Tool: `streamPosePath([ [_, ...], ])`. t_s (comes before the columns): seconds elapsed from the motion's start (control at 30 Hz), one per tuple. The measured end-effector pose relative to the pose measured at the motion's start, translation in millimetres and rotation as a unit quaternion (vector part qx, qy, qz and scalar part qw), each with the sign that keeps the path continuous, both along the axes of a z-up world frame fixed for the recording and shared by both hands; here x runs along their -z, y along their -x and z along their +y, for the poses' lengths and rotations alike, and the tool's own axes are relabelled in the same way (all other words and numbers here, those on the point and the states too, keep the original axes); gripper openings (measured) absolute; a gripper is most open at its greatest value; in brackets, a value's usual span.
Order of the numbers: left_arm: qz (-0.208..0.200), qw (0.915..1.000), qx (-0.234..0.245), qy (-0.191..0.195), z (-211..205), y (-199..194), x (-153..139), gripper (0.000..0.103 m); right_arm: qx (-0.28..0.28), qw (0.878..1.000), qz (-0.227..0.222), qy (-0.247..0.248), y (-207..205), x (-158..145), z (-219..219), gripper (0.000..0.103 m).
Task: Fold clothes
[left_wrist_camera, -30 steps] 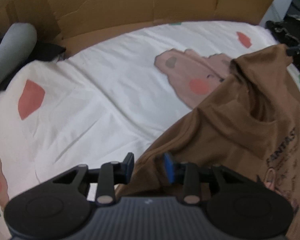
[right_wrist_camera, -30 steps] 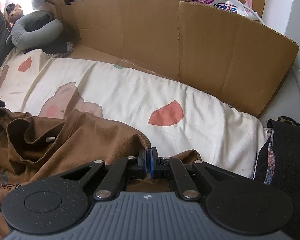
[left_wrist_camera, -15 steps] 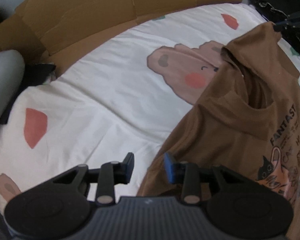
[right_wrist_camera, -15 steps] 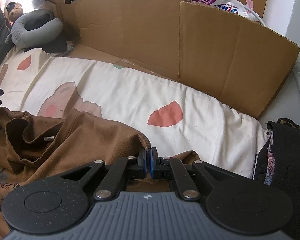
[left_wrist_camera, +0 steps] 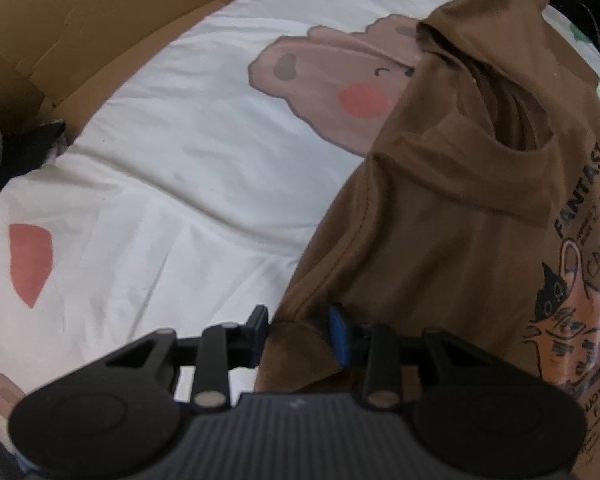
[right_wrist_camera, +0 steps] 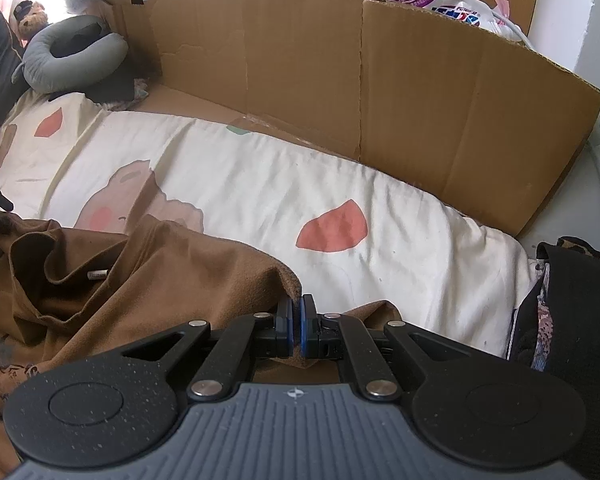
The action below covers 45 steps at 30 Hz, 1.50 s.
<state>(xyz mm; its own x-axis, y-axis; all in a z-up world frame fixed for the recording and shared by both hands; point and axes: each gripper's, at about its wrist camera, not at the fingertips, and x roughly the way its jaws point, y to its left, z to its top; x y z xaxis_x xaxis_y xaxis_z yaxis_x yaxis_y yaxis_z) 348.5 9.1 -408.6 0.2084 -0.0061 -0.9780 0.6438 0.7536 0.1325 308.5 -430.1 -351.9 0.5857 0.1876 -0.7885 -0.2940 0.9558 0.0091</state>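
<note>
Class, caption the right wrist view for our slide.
Right tongs pinch a brown shirt edge over the patterned bedsheet.

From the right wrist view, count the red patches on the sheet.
2: one patch mid-sheet beyond the tongs, one far left near the neck pillow. The shirt may hide others.

Bedroom: printed bedsheet, neck pillow.

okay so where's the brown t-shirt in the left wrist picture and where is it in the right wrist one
Left wrist: the brown t-shirt fills the right side, its near edge between the left gripper's parted jaws.
Right wrist: it fills the lower left, one edge pinched in the shut right gripper.
Shared landmark: the pink bear print on the white bedsheet.
</note>
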Motion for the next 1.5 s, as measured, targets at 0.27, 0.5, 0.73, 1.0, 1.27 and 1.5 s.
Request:
streamPosePath([
  [0.27, -0.005, 0.9999, -0.012, -0.011, -3.4, -2.0, 24.6, 0.035, 0.0, 1.0, 0.004, 0.005, -0.8, 4.8, -1.5, 0.001],
  [0.5, -0.038, 0.9987, -0.035, 0.002, 11.7, 6.4, 4.6, 0.009, 0.005, 1.0, 0.008, 0.005, -2.0, 9.8, -3.9, 0.001],
  [0.73, -0.085, 0.994, -0.069, -0.008, 27.4, 11.1, -12.7, 0.007, 0.005, 1.0, 0.007, 0.014, -9.5, 10.6, -3.7, 0.001],
  [1.0, -0.135, 0.982, -0.129, -0.027, 58.9, 2.4, -23.0, 0.006, -0.006, 0.999, 0.003, 0.05, -36.2, 13.0, -1.1, 0.001],
  [1.27, -0.157, 0.9684, -0.186, -0.055, 95.6, -1.5, -26.3, 0.006, -0.033, 0.995, -0.002, 0.096, -67.5, 17.3, 17.0, 0.001],
  [1.5, -0.175, 0.9531, -0.24, -0.058, 125.9, -10.9, -33.2, 0.006, -0.057, 0.99, -0.01, 0.126, -82.8, 20.4, 38.0, 0.001],
])
